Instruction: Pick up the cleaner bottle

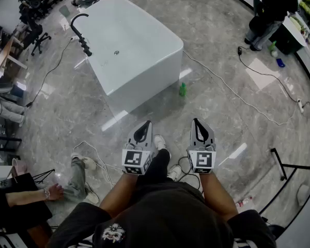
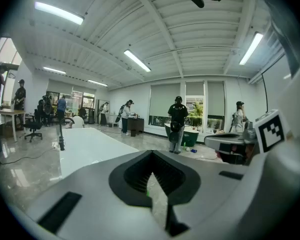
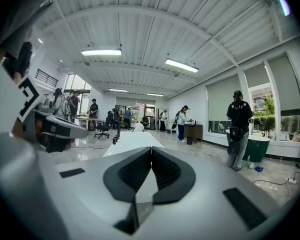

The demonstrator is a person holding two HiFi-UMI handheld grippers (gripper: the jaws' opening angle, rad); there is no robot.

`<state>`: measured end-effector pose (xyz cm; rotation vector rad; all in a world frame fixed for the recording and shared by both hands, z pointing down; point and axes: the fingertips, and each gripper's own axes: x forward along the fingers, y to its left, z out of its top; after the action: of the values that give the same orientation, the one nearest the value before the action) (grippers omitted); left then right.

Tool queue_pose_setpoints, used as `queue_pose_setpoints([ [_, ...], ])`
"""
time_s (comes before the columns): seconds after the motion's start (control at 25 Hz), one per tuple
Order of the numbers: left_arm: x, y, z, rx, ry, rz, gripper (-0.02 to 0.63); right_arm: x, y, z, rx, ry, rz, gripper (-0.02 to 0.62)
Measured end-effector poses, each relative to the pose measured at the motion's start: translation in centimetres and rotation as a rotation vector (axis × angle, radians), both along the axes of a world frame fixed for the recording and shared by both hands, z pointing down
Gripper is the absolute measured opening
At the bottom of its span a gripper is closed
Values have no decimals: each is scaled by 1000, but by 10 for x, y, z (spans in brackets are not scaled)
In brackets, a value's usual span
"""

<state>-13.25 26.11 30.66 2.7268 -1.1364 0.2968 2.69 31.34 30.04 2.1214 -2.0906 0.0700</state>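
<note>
The cleaner bottle (image 1: 182,89), small and green, stands on the grey marble floor by the near corner of the white bathtub (image 1: 139,56). It is well ahead of both grippers. My left gripper (image 1: 145,123) and right gripper (image 1: 196,121) are held side by side in front of the person's body, pointing toward the tub. Both are shut with nothing between their jaws. In the left gripper view the left gripper (image 2: 151,154) has its tips together, and a thin green sliver (image 2: 147,190) shows through the slot below them. In the right gripper view the right gripper (image 3: 151,148) is shut too.
A black faucet (image 1: 78,29) rises from the tub's far rim. Cables (image 1: 232,89) trail across the floor. A person (image 1: 20,195) sits at lower left, another stands (image 1: 268,14) at upper right near a counter. A black stand (image 1: 287,165) is at right.
</note>
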Motion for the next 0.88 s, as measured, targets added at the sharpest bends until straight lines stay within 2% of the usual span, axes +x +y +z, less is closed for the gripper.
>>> queue_pose_setpoints([
  [0.08,10,-22,7,-7,0,-1,6,10,-22,5,-2,-23,9,18],
  [0.44,51,-156,41,-58,13,-20,5,44,-153,44,-79,0,-13,18],
  [0.68,57,-232,61,-90,17,-32,5,45,-235,57,-114,20,-55,18],
  [0.88,62,-277,85,-124,6,-64,6,56,-281,82,-147,22,-70,18],
])
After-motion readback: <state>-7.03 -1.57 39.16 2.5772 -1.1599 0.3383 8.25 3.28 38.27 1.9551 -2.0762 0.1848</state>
